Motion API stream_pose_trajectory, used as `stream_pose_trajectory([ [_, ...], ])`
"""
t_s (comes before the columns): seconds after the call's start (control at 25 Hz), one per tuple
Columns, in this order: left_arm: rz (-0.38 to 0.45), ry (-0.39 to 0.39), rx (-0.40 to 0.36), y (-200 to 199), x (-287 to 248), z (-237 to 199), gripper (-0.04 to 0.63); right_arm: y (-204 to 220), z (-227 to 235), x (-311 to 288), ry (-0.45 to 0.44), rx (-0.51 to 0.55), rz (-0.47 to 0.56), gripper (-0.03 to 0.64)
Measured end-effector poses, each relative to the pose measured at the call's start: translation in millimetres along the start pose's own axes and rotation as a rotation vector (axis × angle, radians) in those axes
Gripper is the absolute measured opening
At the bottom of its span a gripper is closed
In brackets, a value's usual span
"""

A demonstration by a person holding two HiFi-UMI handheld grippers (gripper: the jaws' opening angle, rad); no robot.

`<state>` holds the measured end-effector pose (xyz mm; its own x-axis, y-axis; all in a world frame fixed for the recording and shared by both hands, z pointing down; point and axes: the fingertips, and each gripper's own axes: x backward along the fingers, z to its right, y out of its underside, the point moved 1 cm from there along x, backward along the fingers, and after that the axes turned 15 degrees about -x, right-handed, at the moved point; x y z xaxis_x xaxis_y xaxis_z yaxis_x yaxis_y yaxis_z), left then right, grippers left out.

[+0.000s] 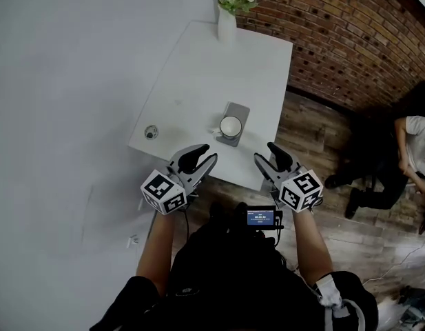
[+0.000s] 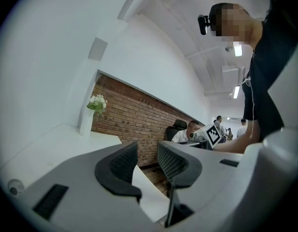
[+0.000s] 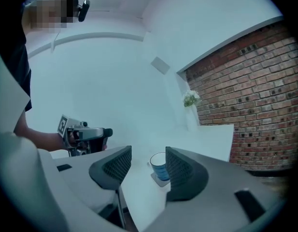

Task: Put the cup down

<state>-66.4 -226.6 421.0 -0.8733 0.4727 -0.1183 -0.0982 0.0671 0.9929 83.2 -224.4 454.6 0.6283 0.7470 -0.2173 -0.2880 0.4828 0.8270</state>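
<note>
Standing against a white wall, one white bench point(image 1: 219, 67) is meeting a red brick wall point(image 1: 350, 33) over a dark wooden floor point(image 1: 315, 136). One blue cup point(image 1: 231, 127) is sitting upright on one grey square coaster point(image 1: 241, 110) near the bench's front edge, its long axis vertical and its mouth facing up. One white vase of flowers point(image 1: 227, 19) is standing at the far end, and one small round object point(image 1: 151, 132), possibly a cap, is lying at the left edge. Two hand-held grippers are hovering before the front edge: the left hand-held gripper point(image 1: 209, 152) and the right hand-held gripper point(image 1: 262, 152) are both holding their jaws apart around nothing.
</note>
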Motion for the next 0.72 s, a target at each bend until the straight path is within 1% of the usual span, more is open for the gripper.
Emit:
stream_pose_trajectory([
  [0.24,-0.034,0.015,-0.018,6.8,11.1,3.5,0.118,2.0,-19.7,12.1,-0.017,0.026,-0.006,0.167],
  [0.52,-0.006,0.063,-0.02,5.9,12.0,19.7,0.111,3.8,-33.9,20.3,-0.024,0.031,-0.008,0.059],
  [0.72,0.002,0.092,-0.018,2.1,9.1,24.9,0.088,0.0,-41.6,17.1,-0.028,0.058,-0.015,0.024],
])
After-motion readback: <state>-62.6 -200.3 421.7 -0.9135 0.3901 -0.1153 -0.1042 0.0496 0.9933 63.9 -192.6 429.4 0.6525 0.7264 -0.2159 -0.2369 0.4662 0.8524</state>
